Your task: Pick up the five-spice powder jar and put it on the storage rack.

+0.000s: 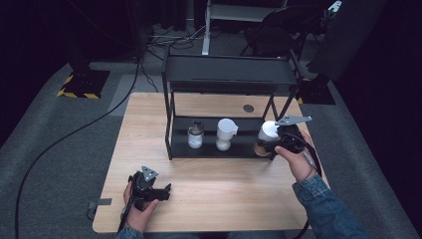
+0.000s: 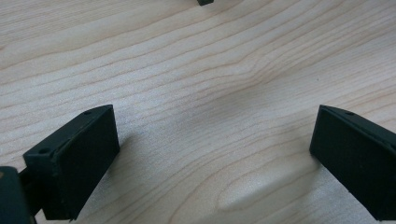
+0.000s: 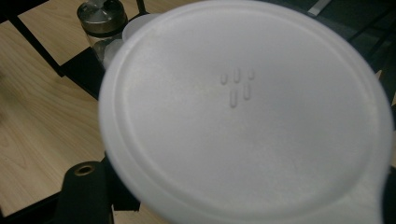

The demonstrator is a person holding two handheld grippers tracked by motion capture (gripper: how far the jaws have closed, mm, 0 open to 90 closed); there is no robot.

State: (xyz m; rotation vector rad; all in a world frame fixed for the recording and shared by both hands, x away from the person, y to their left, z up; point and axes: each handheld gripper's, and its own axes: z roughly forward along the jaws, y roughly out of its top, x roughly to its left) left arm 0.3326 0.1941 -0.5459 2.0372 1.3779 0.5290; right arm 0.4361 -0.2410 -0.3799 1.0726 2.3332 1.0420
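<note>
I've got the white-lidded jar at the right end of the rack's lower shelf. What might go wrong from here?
1. The jar sits close to the rack's post, so it may knock against it on the way out.
2. The white cup stands close by on the shelf; a sideways swing could tip it.

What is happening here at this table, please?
A person works at a wooden table with a gripper in each hand. The right gripper is at the right end of the black rack's lower shelf, with a white-lidded container between its jaws. A glass jar and a white pitcher stand further left on that shelf. The left gripper rests low over the table, jaws open and empty.
</note>
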